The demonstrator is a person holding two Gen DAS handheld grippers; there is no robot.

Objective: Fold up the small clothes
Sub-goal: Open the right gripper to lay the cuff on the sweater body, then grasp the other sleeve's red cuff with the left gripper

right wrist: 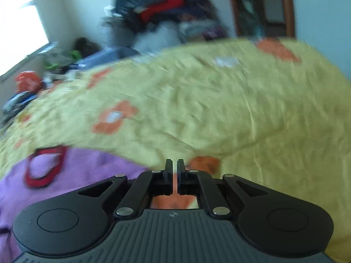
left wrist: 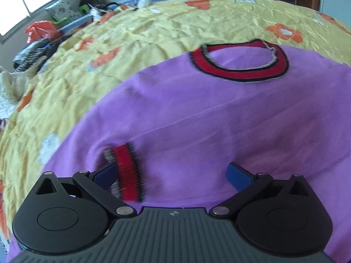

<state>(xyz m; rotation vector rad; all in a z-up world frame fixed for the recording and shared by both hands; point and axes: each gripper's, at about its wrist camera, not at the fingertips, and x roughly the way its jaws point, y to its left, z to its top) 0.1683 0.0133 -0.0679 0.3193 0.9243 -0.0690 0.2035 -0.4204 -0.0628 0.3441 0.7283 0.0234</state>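
Lying flat on the bed's yellow sheet (left wrist: 153,28), the purple sweater (left wrist: 219,120) fills the near half of the left wrist view. Its red collar (left wrist: 239,70), edged in dark trim, sits toward the far side, opening upward. One sleeve is laid across the body; its red cuff (left wrist: 127,171) rests on the purple fabric just in front of the left gripper (left wrist: 173,173).

Left gripper: jaws spread wide, nothing between them. The left blue pad touches or sits just beside the cuff; motion blur prevents telling which. The right blue pad (left wrist: 239,175) lies over bare purple fabric.

Right gripper (right wrist: 174,175): jaws nearly closed, only a narrow slit between them, holding nothing. It hangs over the sheet beside the sweater's edge, above an orange flower print (right wrist: 204,163). In the right wrist view the sweater (right wrist: 87,175) shows at lower left, collar (right wrist: 46,166) visible, strongly blurred.

Sheet: yellow, wrinkled, orange and white flowers.

Background: a window (left wrist: 19,2) at far left, a heap of clothes (right wrist: 166,15) against the wall, an orange bag (left wrist: 41,30) and assorted clutter along the bed's far edge, a wooden door frame (right wrist: 289,6) at right.
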